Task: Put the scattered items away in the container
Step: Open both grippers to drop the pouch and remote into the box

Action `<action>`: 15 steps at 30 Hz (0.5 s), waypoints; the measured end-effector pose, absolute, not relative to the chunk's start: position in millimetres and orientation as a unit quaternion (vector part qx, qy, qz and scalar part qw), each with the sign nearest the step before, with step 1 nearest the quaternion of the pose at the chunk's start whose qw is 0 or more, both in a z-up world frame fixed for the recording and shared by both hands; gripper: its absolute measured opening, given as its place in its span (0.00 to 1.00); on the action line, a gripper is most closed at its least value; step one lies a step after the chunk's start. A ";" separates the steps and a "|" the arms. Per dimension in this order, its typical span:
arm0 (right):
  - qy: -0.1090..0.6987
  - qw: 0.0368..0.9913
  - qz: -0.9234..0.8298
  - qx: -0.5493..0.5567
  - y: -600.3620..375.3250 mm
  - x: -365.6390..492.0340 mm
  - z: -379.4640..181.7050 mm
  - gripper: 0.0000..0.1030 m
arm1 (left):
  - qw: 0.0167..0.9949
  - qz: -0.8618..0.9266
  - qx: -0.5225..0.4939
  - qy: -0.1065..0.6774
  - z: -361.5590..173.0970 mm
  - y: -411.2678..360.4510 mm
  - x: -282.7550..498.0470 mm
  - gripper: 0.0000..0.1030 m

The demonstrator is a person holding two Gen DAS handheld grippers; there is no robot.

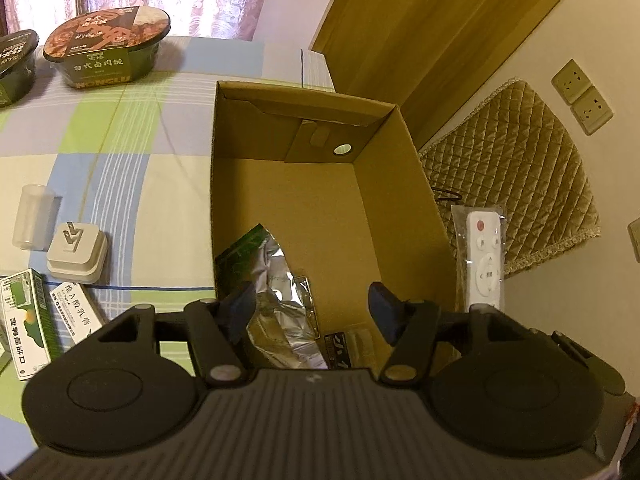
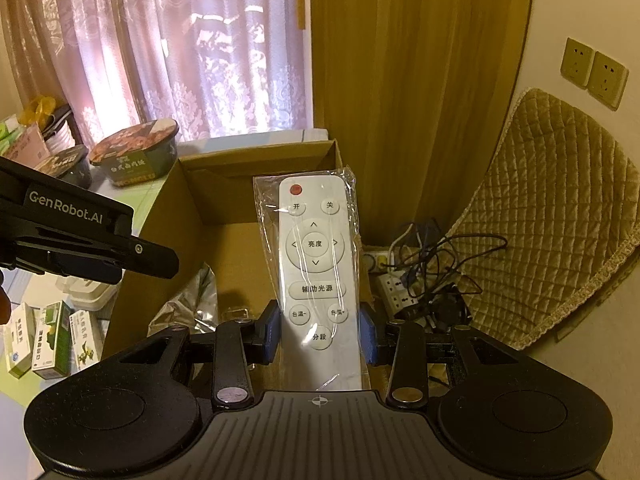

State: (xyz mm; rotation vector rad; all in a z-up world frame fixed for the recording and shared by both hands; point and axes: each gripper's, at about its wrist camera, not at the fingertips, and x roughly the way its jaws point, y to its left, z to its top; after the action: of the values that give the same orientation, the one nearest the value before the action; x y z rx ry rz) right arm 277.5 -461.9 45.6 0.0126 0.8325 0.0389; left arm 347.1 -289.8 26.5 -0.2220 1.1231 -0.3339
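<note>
Right wrist: cables [image 2: 436,264] beside box [image 2: 192,216].

The left gripper [image 1: 316,312] covers the near floor of the cardboard box [image 1: 384,208] and the lower part of the foil packet [image 1: 280,304] — a dark label [image 1: 340,346] beside it is too hidden to read. The second bowl [image 1: 16,64] and the small cartons [image 1: 28,320] are cut by the left edge. The remote [image 2: 316,264] runs under the right gripper [image 2: 320,332] — its lower end is hidden.

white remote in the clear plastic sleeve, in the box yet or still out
Still out: the right gripper holds the white sleeved remote above the brown cardboard box wall.
</note>
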 end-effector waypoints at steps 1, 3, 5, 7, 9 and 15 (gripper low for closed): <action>0.404 0.914 0.020 0.006 -461.1 277.3 45.8 0.41 | 0.828 -0.158 -0.104 0.528 27.4 -288.4 346.8 0.55; 0.404 0.915 0.022 0.005 -460.1 277.5 46.3 0.41 | 0.829 -0.159 -0.101 0.526 28.6 -286.2 346.0 0.55; 0.404 0.914 0.024 0.004 -458.8 277.5 45.7 0.41 | 0.831 -0.160 -0.097 0.524 29.8 -283.3 345.6 0.55; 0.405 0.914 0.026 0.003 -456.8 277.8 45.1 0.41 | 0.832 -0.160 -0.095 0.523 30.6 -281.2 345.0 0.55; 0.407 0.913 0.027 0.002 -455.2 279.1 44.7 0.41 | 0.832 -0.160 -0.094 0.522 31.4 -279.4 344.4 0.55; 0.412 0.911 0.030 0.001 -451.4 284.2 43.2 0.41 | 0.833 -0.162 -0.086 0.521 33.3 -275.7 344.4 0.55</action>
State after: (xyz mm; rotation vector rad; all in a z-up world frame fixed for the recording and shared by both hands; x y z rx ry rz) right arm 284.2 -451.4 43.2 0.0020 0.8491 0.0628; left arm 344.4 -275.7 33.3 -0.1828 1.1049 -0.3432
